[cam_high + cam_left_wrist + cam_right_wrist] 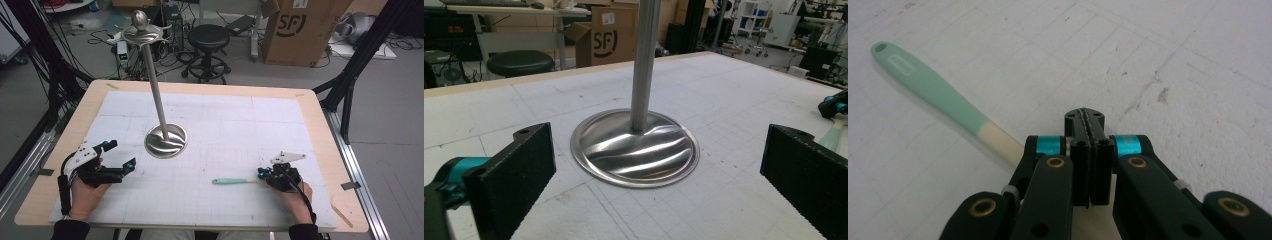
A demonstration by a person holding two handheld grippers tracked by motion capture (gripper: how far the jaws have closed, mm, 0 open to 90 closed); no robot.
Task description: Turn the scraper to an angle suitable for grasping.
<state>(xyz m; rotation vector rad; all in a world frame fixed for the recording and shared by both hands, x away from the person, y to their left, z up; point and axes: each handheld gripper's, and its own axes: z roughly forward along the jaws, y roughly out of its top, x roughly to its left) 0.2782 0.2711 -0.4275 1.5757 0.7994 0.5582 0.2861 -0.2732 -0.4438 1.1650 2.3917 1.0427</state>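
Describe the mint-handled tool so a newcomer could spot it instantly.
On the white gridded mat, look to the near right, just left of the right gripper. The mint-handled tool lies flat there, its cream neck running under the shut jaws. It is the only green thing, unlike the shiny metal stand.

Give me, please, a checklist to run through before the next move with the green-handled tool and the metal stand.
1. Right gripper shut: ok.
2. Firm grip on the mint-green-handled tool with cream neck: cannot tell; its neck runs under the closed jaws.
3. Left gripper open, nothing between its jaws: ok.
4. Polished steel stand with round base upright: ok.
5. White gridded mat free between tool and stand: ok.
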